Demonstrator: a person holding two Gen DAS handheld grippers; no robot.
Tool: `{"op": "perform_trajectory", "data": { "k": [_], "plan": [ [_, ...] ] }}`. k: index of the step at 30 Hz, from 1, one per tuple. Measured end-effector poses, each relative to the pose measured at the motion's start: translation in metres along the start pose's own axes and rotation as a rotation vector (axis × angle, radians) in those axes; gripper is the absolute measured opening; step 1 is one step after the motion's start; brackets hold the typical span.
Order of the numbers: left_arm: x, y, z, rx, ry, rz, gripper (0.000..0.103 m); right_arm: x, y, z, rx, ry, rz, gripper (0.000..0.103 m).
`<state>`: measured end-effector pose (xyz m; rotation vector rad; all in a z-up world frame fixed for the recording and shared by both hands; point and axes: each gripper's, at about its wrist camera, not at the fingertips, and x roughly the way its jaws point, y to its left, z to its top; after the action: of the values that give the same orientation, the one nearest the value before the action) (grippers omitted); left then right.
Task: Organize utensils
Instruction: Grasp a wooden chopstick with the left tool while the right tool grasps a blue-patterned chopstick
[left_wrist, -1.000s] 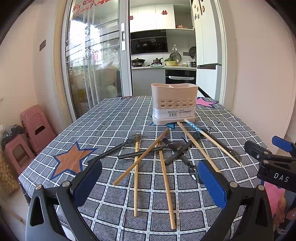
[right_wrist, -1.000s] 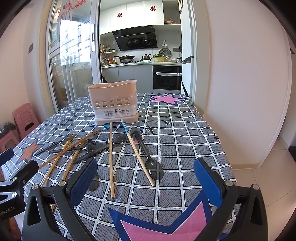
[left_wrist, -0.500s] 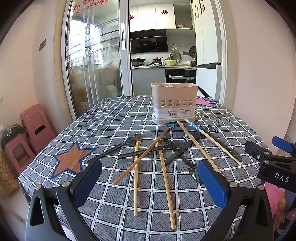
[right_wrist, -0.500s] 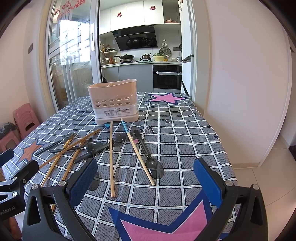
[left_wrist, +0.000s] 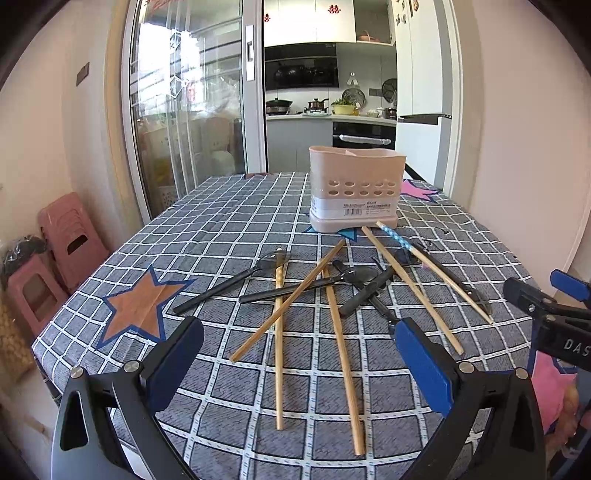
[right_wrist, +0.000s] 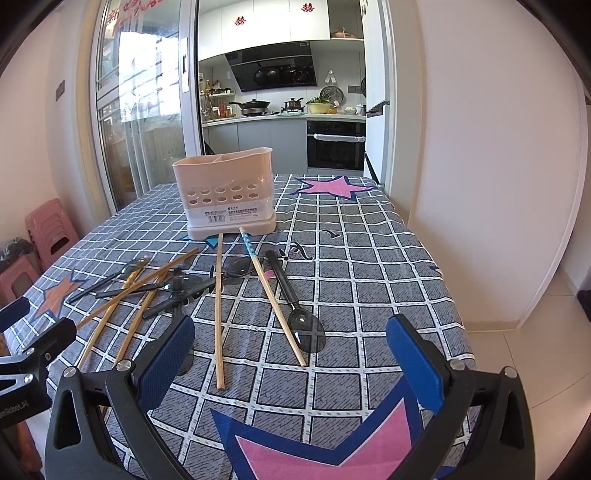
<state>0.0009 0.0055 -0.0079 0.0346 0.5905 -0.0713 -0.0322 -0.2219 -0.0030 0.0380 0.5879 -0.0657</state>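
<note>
Blue-padded tools (left_wrist: 299, 363) (right_wrist: 290, 360) spread, hovering level

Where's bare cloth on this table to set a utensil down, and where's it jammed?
Free: the checked tablecloth right of the black spoon, out to the table edge, and the strip left of the pink perforated utensil holder around the orange star. Crowded: the middle, where wooden chopsticks and black cutlery cross.

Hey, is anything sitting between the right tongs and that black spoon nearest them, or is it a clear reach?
Mostly clear: only bare tablecloth lies between the open right tongs and the spoon. But the blue-tipped chopstick runs along the spoon's left side and seems to overlap its bowl edge, so a grasp there may catch it too.
</note>
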Motion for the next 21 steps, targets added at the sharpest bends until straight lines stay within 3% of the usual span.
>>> {"op": "perform_trajectory", "data": {
  "k": [12, 18, 21],
  "plan": [
    [0.054, 0.012, 0.041, 0.096, 0.139, -0.052, 0.103, 0.045, -0.021, 0.048, -0.088, 0.176, 0.102, 0.103],
    [0.087, 0.007, 0.068, 0.121, 0.209, -0.129, 0.103, 0.073, -0.015, 0.072, -0.18, 0.281, 0.134, 0.102],
    [0.107, 0.004, 0.078, 0.134, 0.264, -0.17, 0.103, 0.088, -0.01, 0.079, -0.209, 0.338, 0.163, 0.097]
  ]
}}
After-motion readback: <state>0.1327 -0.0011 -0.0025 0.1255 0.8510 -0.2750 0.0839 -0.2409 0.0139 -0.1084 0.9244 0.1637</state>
